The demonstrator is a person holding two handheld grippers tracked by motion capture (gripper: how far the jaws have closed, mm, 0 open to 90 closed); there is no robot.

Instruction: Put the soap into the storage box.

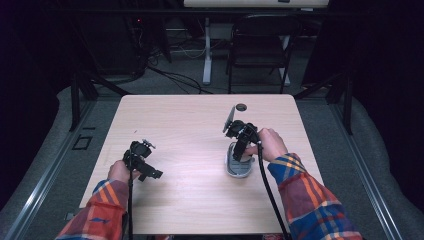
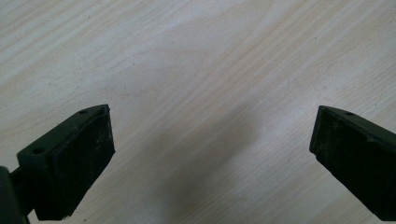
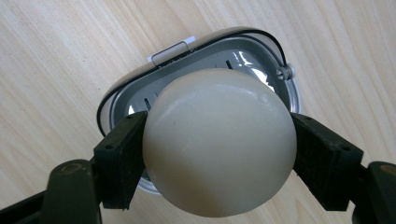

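Note:
A cream oval bar of soap [image 3: 219, 140] sits between the two jaws of my right gripper [image 3: 219, 121], which is shut on it. Right under the soap lies an open grey soap dish [image 3: 233, 51] with slots in its floor and a small clasp at its far rim. In the high view the right gripper [image 1: 242, 147] points down over the dish [image 1: 238, 169] at the table's right middle. My left gripper [image 1: 151, 174] is at the front left of the table. Its jaws [image 2: 210, 126] stand wide open over bare wood with nothing between them.
The light wooden table [image 1: 190, 125] has a round cable hole [image 1: 241, 107] near its far edge. Behind the table stand a black folding chair [image 1: 260, 45] and a white desk leg [image 1: 206, 55], with cables on the floor.

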